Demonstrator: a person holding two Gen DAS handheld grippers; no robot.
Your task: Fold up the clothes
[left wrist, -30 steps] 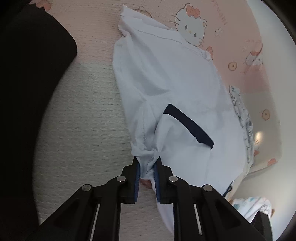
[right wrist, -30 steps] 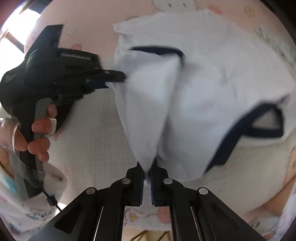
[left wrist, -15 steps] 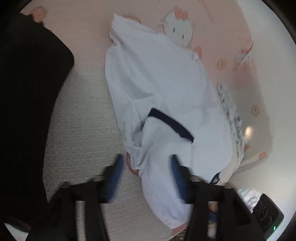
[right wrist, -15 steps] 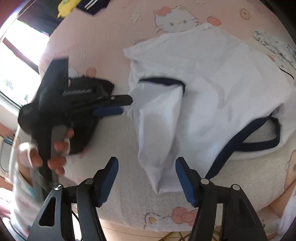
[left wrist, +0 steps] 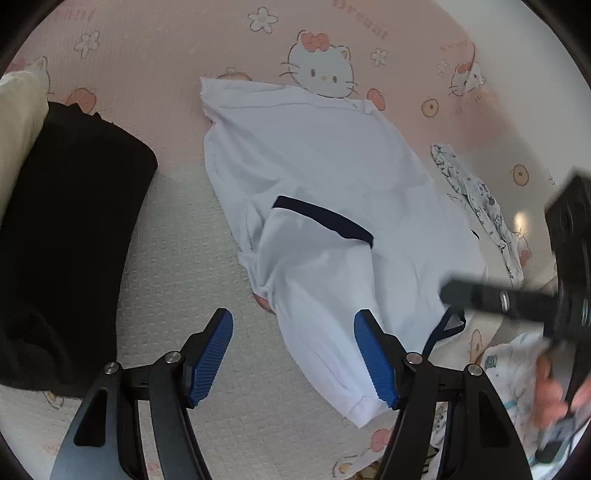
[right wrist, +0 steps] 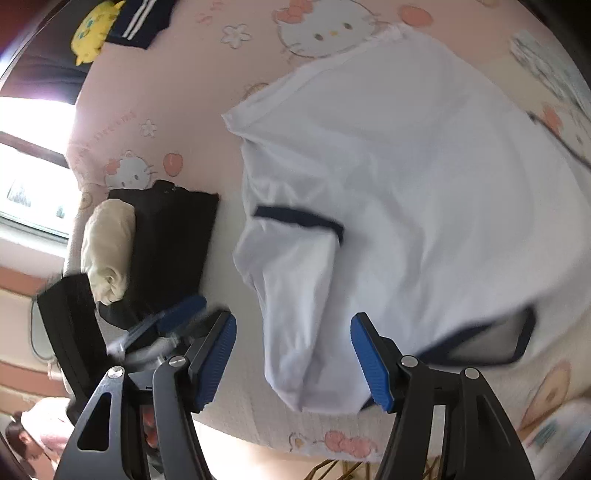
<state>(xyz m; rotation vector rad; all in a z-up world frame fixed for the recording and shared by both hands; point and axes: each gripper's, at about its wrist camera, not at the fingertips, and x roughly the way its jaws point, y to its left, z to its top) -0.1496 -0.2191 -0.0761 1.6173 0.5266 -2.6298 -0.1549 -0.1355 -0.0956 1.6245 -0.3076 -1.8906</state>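
White cotton shirt [left wrist: 332, 192] with navy trim lies spread on a bed [left wrist: 177, 258] covered by a pink and cream sheet printed with cartoon cats and flowers. One sleeve [left wrist: 317, 280], edged with a navy band, is folded in over the shirt's body and points toward the near edge of the bed. The navy collar [right wrist: 491, 339] shows at the shirt's near right corner.

The left gripper [left wrist: 293, 354] hangs above the sleeve end with its blue pads spread wide, holding nothing; the cloth lies flat below them. The right gripper [right wrist: 293, 358] is likewise released, its pads apart above the same sleeve end, clear of the cloth. In the left wrist view the right gripper appears as a dark blur at the right edge, with a hand [left wrist: 557, 387] gripping its handle.

Just beside the shirt on the left lies a folded black garment [left wrist: 70, 240], with a cream garment [right wrist: 107, 247] touching its far side. A patterned white cloth [left wrist: 476, 199] lies along the shirt's right edge. Far off at the head of the bed sit a yellow plush toy [right wrist: 92, 29] and a navy garment with white stripes [right wrist: 142, 22]. A bright window [right wrist: 29, 166] is on the left.
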